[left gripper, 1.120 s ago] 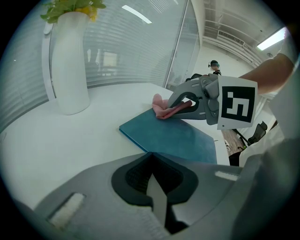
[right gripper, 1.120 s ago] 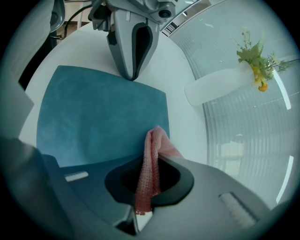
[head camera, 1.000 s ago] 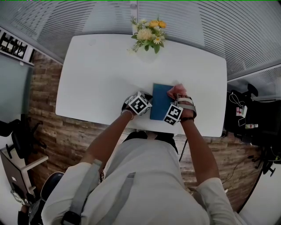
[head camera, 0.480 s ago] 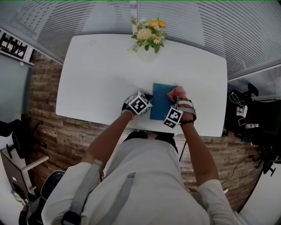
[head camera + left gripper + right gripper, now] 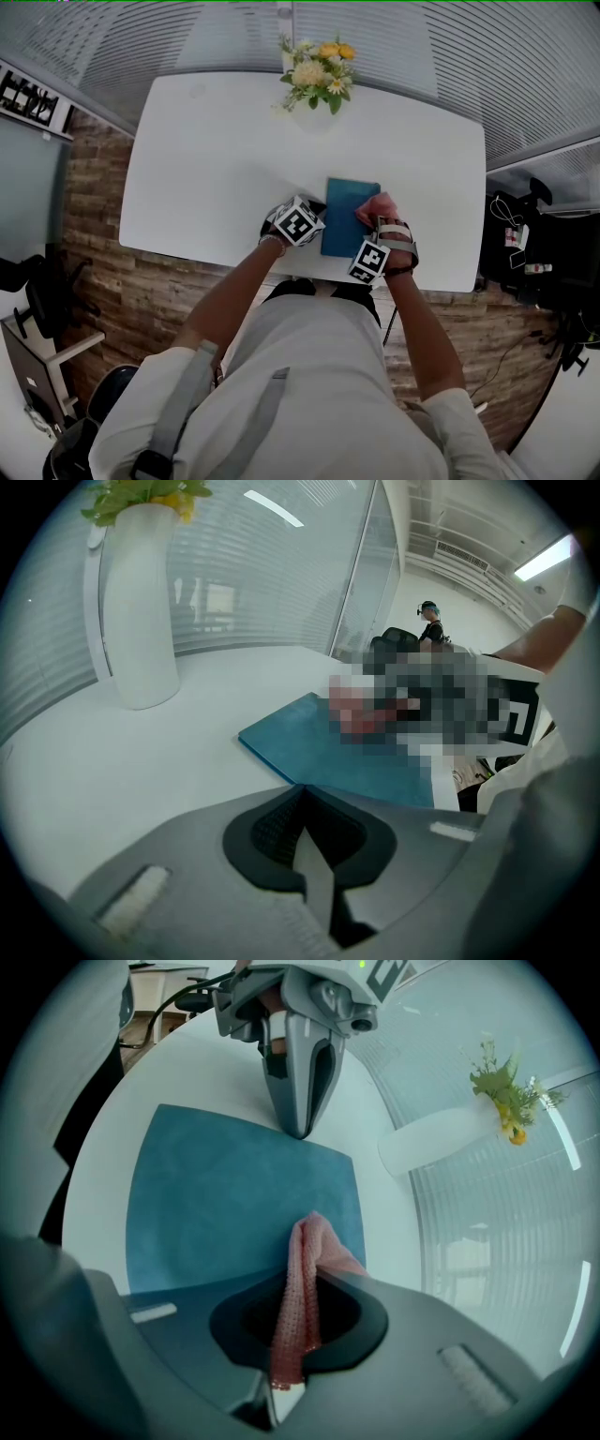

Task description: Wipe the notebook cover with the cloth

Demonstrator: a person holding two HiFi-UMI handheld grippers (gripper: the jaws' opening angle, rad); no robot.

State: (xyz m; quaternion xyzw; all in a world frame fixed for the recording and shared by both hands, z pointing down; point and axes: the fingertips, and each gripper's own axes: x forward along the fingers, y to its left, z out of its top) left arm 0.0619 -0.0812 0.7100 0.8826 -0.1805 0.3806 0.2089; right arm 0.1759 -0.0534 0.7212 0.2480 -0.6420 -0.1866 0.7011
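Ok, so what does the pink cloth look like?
The cloth is pink with a knitted, bumpy weave. It is bunched into a narrow fold, pinched between the jaws of the right tool. Its free end pokes out over the teal notebook, near the right edge, and seems to press on the cover.

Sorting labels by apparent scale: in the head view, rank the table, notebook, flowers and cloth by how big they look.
1. Table, largest.
2. Notebook and flowers look about alike.
3. Cloth, smallest.
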